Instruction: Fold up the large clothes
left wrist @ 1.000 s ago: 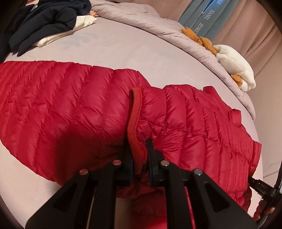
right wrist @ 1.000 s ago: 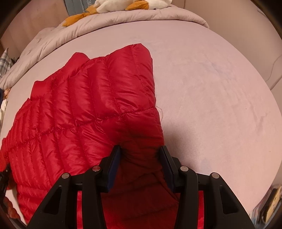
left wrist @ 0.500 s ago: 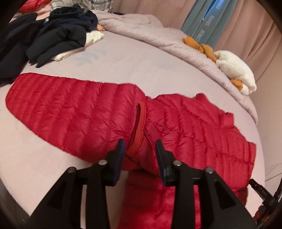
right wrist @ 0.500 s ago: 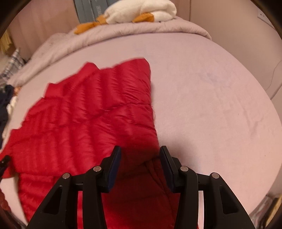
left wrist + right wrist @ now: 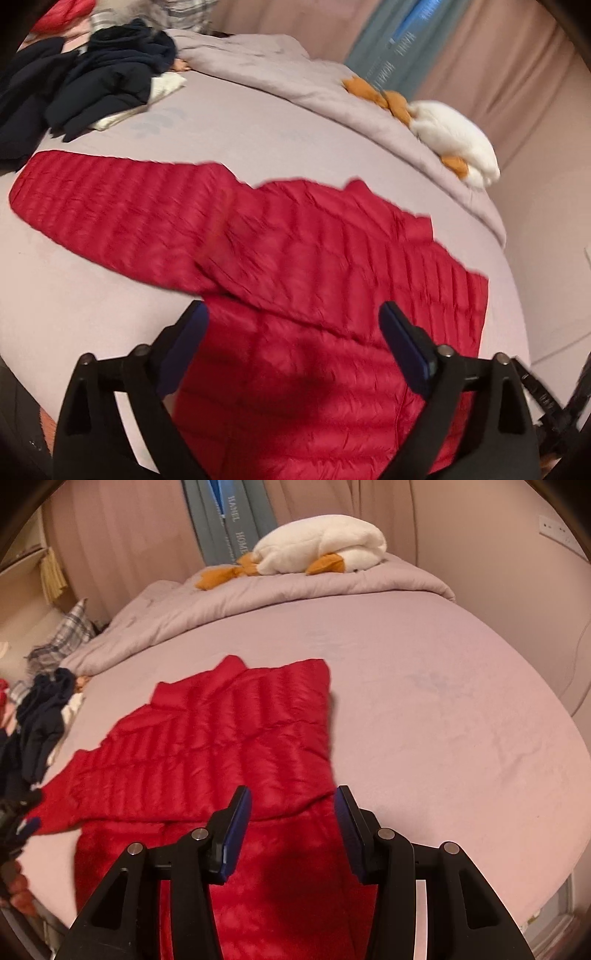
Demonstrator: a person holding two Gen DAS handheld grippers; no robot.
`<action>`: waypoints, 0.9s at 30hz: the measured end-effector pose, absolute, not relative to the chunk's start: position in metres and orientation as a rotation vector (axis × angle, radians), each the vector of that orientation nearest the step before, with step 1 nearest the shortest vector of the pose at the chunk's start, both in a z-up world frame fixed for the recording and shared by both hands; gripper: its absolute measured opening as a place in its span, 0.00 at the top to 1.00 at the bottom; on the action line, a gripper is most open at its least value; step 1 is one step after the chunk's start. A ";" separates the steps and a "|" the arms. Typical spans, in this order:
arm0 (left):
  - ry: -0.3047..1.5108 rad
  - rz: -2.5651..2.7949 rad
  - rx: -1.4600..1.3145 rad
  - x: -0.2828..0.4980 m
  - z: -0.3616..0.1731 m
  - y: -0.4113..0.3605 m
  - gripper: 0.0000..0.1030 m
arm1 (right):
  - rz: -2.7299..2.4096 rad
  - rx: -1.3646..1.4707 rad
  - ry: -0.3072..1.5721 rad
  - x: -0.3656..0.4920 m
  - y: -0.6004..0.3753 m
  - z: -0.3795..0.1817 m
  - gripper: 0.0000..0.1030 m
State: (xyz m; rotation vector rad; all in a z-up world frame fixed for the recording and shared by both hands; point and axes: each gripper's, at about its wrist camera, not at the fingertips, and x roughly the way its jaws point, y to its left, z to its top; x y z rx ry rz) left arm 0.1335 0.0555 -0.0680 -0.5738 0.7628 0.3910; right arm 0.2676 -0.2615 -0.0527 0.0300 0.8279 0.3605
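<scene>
A red quilted down jacket [image 5: 314, 258] lies flat on the pale pink bed; it also shows in the right wrist view [image 5: 229, 746]. One sleeve [image 5: 110, 206] stretches out to the left, and another part is folded across the body. My left gripper [image 5: 293, 325] is wide open and empty, raised above the jacket's near part. My right gripper [image 5: 293, 805] is open and empty, raised above the jacket's near right edge.
A pile of dark clothes [image 5: 81, 85] lies at the far left of the bed [image 5: 461, 701]. A rolled grey duvet [image 5: 295, 587] runs along the far side with a white and orange plush goose [image 5: 317, 550] on it. Curtains hang behind.
My left gripper let go of the red cuff, opened wide and drew back and up. My right gripper also lifted back from the jacket. The jacket now lies flat.
</scene>
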 end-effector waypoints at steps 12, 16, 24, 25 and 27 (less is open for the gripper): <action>0.834 0.369 -0.531 0.134 -0.094 0.034 0.02 | 0.360 0.023 0.794 0.248 -0.269 -0.049 0.48; 0.817 0.312 -0.567 0.123 -0.084 0.034 0.02 | 0.398 0.045 0.807 0.243 -0.275 -0.051 0.48; 0.696 0.464 -0.620 0.092 -0.063 0.087 0.00 | 0.418 0.074 0.715 0.219 -0.290 -0.031 0.25; 0.687 0.491 -0.659 0.085 -0.064 0.101 0.00 | 0.432 0.076 0.699 0.215 -0.291 -0.028 0.24; 0.659 0.530 -0.721 0.072 -0.065 0.123 0.00 | 0.446 0.084 0.680 0.209 -0.292 -0.025 0.20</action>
